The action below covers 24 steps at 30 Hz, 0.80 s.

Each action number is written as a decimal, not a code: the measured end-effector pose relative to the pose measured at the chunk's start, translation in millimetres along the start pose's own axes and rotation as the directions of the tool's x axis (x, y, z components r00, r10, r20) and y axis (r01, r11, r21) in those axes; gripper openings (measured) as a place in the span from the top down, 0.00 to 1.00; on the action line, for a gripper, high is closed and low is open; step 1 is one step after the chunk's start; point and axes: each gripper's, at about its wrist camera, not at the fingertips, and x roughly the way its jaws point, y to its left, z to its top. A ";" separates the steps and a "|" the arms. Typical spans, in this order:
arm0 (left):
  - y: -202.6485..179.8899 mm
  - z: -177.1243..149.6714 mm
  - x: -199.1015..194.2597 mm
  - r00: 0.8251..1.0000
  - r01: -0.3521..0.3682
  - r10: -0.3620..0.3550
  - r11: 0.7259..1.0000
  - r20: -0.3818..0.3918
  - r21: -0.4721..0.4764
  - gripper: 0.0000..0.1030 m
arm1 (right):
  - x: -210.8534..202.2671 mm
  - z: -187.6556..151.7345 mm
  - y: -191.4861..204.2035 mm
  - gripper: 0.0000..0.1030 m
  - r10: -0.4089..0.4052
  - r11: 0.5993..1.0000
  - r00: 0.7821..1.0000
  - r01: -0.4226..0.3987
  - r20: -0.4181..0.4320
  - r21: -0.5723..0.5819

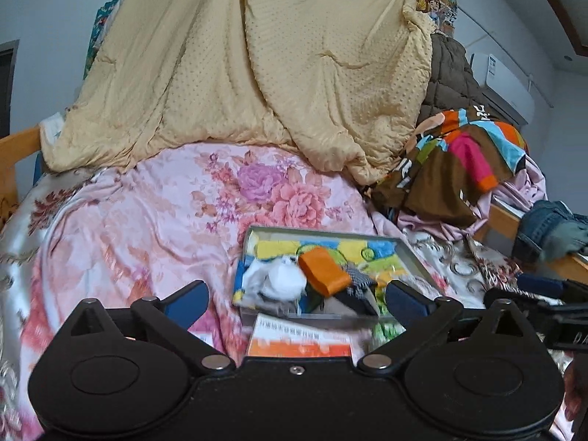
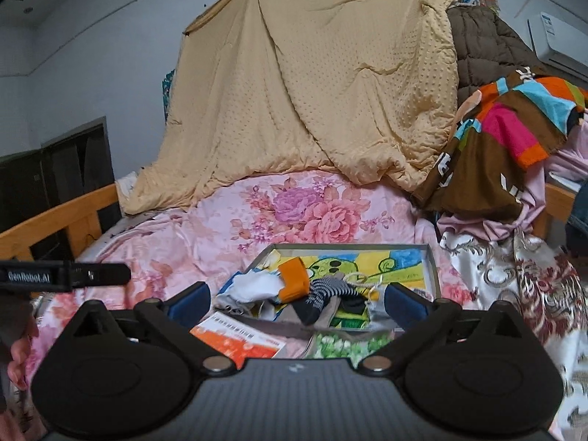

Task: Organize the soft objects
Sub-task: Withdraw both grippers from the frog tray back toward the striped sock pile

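Observation:
A shallow grey tray (image 1: 323,233) (image 2: 349,245) lies on the pink floral bedspread (image 1: 147,220). It holds a bright cartoon towel (image 1: 352,250) (image 2: 386,264), a white cloth (image 1: 279,279) (image 2: 253,286), an orange pouch (image 1: 323,272) (image 2: 294,279) and a striped sock (image 1: 362,277) (image 2: 327,292). My left gripper (image 1: 297,294) hangs open just short of the tray's near edge, with nothing between its blue pads. My right gripper (image 2: 297,296) is open too, equally near and holding nothing. Each shows in the other's view: the right gripper (image 1: 544,294) at the right, the left gripper (image 2: 73,275) at the left.
An orange booklet (image 1: 297,341) (image 2: 239,341) and a green-printed packet (image 2: 349,343) lie under the tray's near edge. A beige quilt (image 1: 257,66) hangs behind the bed. A patchwork blanket (image 1: 459,158) and jeans (image 1: 551,228) pile up on the right. Wooden rails (image 2: 55,217) border the bed.

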 end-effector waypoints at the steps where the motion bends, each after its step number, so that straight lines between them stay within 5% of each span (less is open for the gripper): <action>1: 0.9 -4.5 -4.9 1.000 -0.005 0.005 1.000 -0.007 -0.005 0.01 | -5.5 -2.2 0.2 0.00 0.004 1.000 1.000 -0.004 0.000 0.009; 10: 4.9 -32.9 -28.8 0.993 -0.024 0.022 1.000 -0.115 -0.018 0.01 | -28.9 -17.5 8.5 0.00 0.010 0.998 0.999 -0.007 -0.041 0.058; 24: -13.8 -66.6 -13.7 0.944 0.039 -0.007 0.995 -0.329 0.090 0.01 | -12.2 -33.9 13.1 0.00 0.031 0.996 0.984 -0.016 -0.175 0.085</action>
